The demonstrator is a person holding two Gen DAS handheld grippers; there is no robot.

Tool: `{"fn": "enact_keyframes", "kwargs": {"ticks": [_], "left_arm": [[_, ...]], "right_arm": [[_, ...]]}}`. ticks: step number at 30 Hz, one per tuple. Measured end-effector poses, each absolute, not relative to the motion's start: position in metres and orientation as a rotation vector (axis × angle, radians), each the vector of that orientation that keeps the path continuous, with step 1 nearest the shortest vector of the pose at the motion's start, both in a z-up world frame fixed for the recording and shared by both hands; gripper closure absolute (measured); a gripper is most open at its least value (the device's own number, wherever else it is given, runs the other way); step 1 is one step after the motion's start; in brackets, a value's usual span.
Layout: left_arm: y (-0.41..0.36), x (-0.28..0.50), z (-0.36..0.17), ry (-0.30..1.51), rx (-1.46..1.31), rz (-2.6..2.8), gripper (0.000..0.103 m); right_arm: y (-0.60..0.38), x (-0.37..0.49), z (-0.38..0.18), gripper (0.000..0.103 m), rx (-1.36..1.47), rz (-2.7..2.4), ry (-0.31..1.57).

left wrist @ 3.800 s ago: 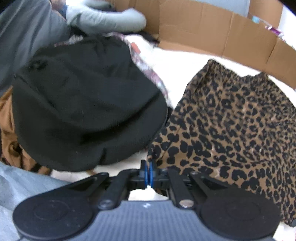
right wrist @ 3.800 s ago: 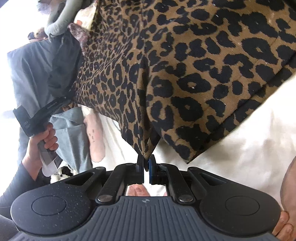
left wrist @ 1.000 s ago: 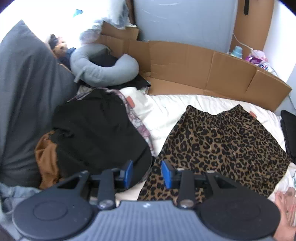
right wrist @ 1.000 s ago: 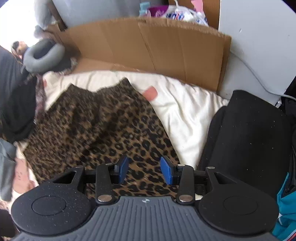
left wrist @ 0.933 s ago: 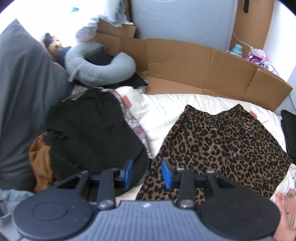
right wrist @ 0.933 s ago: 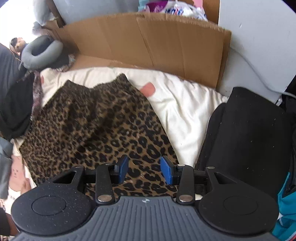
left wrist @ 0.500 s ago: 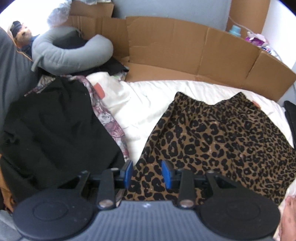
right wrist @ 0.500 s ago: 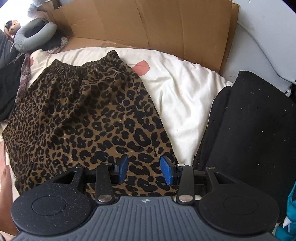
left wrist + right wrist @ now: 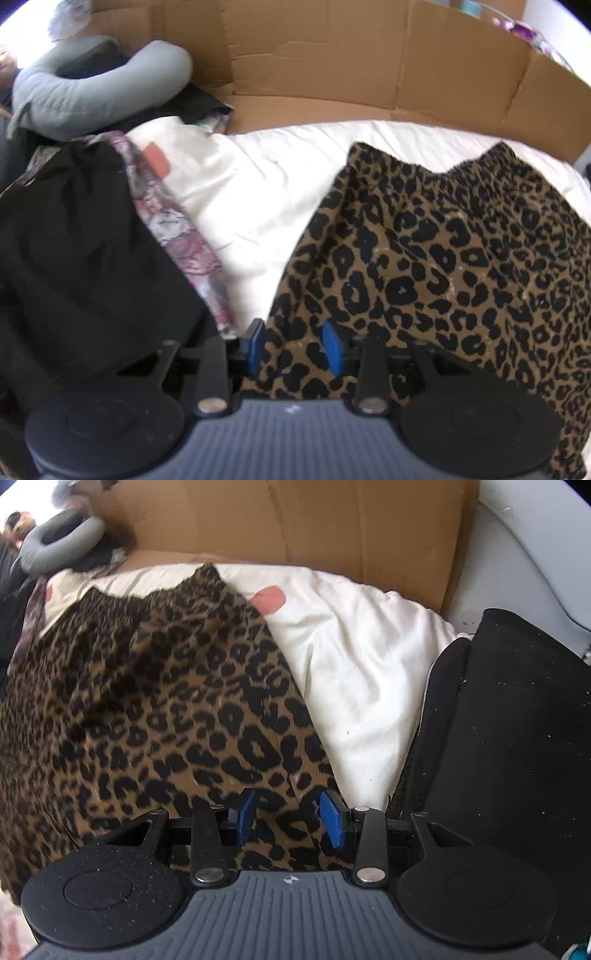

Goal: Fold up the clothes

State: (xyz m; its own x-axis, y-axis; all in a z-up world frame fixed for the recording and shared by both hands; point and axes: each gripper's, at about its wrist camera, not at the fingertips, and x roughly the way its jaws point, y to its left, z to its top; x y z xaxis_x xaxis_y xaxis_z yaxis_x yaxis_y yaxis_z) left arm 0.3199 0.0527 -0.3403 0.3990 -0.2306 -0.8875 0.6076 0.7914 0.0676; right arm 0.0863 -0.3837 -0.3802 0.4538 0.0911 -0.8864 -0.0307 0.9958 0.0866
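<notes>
The leopard-print skirt (image 9: pixel 443 251) is spread flat on the white bedsheet (image 9: pixel 258 192), waistband at the far side. Left gripper (image 9: pixel 293 349) and right gripper (image 9: pixel 288 818) are both held wide apart over its near corners.

I'm in a lived-in bedroom at home. Ahead of my tongs a rumpled white bed sheet (image 9: pixel 258 206) is spread out, with flattened cardboard (image 9: pixel 332 62) propped behind it. Off to the far left lies a grey neck pillow (image 9: pixel 99 92), and nearer on the left a heap of clothes (image 9: pixel 85 251) topped by something black.
</notes>
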Motion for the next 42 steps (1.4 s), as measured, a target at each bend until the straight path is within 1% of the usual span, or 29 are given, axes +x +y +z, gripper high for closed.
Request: {"fn": "enact_keyframes", "kwargs": {"ticks": [4, 11, 15, 20, 21, 25, 26, 28, 30, 38, 42], "left_arm": [[0.049, 0.317, -0.351, 1.019, 0.424, -0.584, 0.066], [0.042, 0.315, -0.366, 0.994, 0.43, -0.623, 0.064], [0.041, 0.316, -0.37, 0.98, 0.418, -0.605, 0.064], [0.04, 0.316, -0.376, 0.996, 0.407, -0.604, 0.064], [0.039, 0.316, -0.377, 0.998, 0.41, -0.605, 0.064], [0.038, 0.314, -0.381, 1.004, 0.404, -0.607, 0.064], [0.037, 0.314, -0.381, 1.005, 0.404, -0.608, 0.064], [0.037, 0.313, -0.382, 1.003, 0.406, -0.611, 0.064], [0.036, 0.313, -0.382, 1.002, 0.408, -0.613, 0.064], [0.033, 0.314, -0.382, 0.994, 0.408, -0.612, 0.064], [0.031, 0.314, -0.38, 0.989, 0.406, -0.614, 0.064]], "right_arm": [[-0.398, 0.078, -0.388, 0.057, 0.083, 0.029, 1.076], [-0.395, 0.077, -0.381, 0.057, 0.046, 0.018, 1.031], [-0.384, 0.089, -0.385, 0.057, 0.01, 0.047, 1.048], [-0.384, 0.098, -0.4, 0.057, 0.052, 0.024, 1.082], [-0.384, 0.099, -0.402, 0.059, 0.052, 0.028, 1.086], [-0.386, 0.099, -0.405, 0.084, 0.045, 0.027, 1.097], [-0.388, 0.099, -0.404, 0.085, 0.048, 0.032, 1.1], [-0.39, 0.099, -0.402, 0.095, 0.051, 0.038, 1.106], [-0.39, 0.098, -0.4, 0.102, 0.03, 0.037, 1.114], [-0.403, 0.093, -0.401, 0.103, 0.029, -0.057, 1.136], [-0.411, 0.086, -0.39, 0.103, 0.128, -0.042, 1.112]]}}
